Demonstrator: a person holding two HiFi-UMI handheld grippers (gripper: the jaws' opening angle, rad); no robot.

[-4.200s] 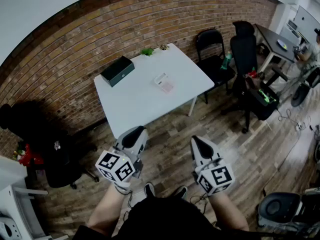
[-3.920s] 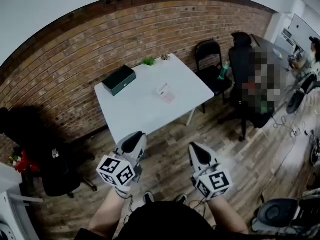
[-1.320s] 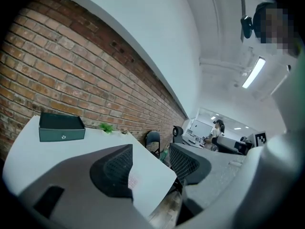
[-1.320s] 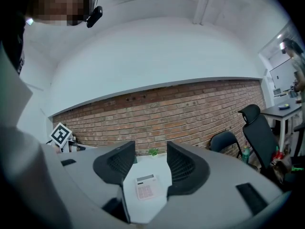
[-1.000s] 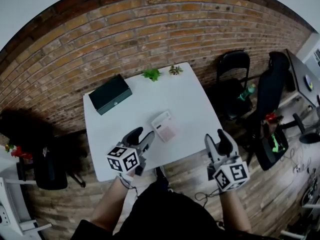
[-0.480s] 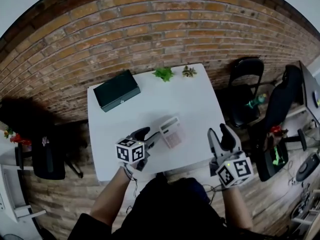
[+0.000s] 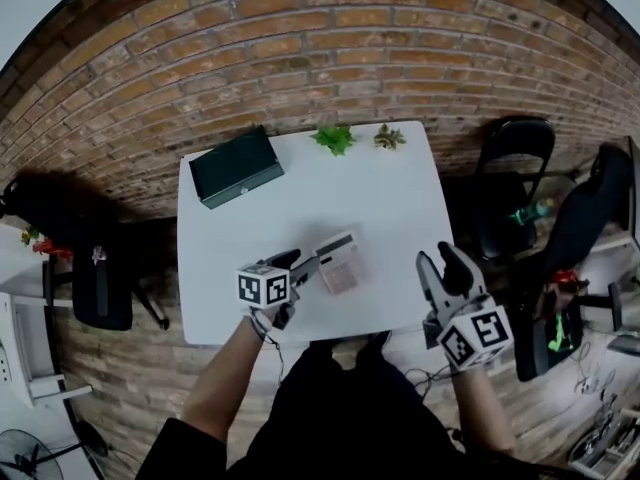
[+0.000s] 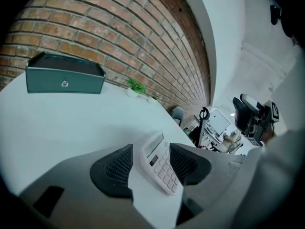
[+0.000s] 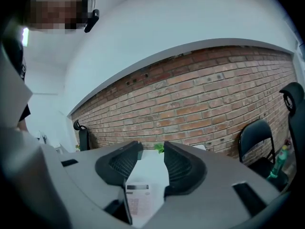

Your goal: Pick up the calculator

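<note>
While the calculator (image 7: 340, 261) lies flat near the table's (image 7: 300, 183) front edge, the left gripper (image 7: 303, 267) straddles it, jaws apart, not yet pressing. It is likely light, stiff, slick plastic, best pinched across its long edges. The right gripper (image 7: 446, 268), empty and still apart, has just been narrowing.

A white counter (image 7: 400, 198) stands against a brick wall (image 7: 300, 48). At its far left corner lies a dark green box (image 7: 236, 167); two small plants (image 7: 335, 138) sit along the far edge. A black chair (image 7: 515, 168) stands to the right.
</note>
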